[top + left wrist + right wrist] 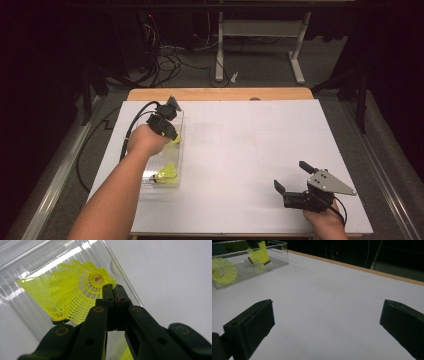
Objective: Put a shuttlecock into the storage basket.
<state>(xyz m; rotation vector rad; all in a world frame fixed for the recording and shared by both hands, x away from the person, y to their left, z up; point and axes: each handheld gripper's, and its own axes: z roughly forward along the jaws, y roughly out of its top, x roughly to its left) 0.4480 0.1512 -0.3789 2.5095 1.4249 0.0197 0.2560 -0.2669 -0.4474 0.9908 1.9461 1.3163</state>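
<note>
Right hand-held gripper (295,181) rests near the counter's (250,150) near right corner, jaws apart, evidently idle. By the left edge, the left hand-held gripper (114,290) is clamped on a yellow shuttlecock's (72,293) skirt rim inside the clear plastic box (181,125), likely for lifting.
</note>
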